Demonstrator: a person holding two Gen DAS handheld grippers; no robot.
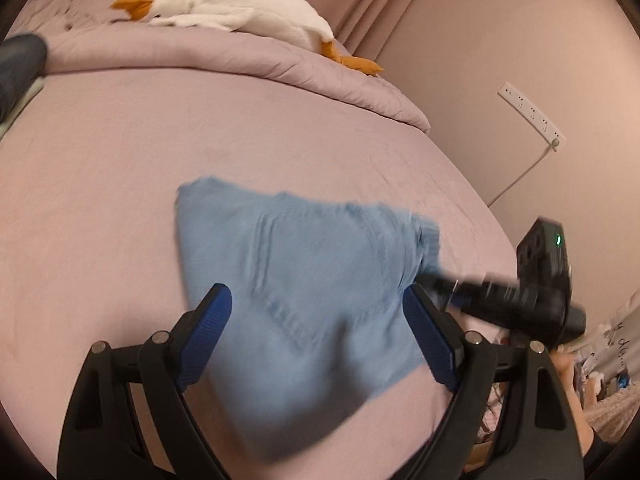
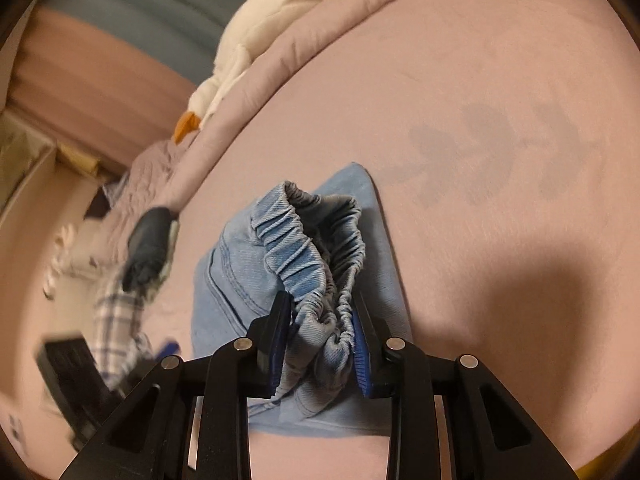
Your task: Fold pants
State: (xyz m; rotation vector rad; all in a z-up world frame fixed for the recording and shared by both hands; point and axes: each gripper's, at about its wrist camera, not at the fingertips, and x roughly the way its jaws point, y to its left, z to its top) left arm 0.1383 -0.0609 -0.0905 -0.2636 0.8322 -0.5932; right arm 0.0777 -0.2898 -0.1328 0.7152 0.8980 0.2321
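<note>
Light blue denim pants (image 1: 304,280) lie folded on the pink bed sheet (image 1: 120,184), blurred by motion in the left wrist view. My left gripper (image 1: 316,312) is open and empty, hovering above the pants. My right gripper (image 2: 320,320) is shut on the bunched elastic waistband (image 2: 316,252) of the pants (image 2: 224,280). In the left wrist view the right gripper (image 1: 440,280) reaches in from the right and holds the pants' right edge.
A white plush goose (image 1: 240,12) lies on a rolled pink duvet (image 1: 240,60) at the bed's far end. A dark object (image 1: 20,64) sits at the left edge. A power strip (image 1: 532,112) hangs on the wall right. Plaid cloth (image 2: 116,320) lies beside the bed.
</note>
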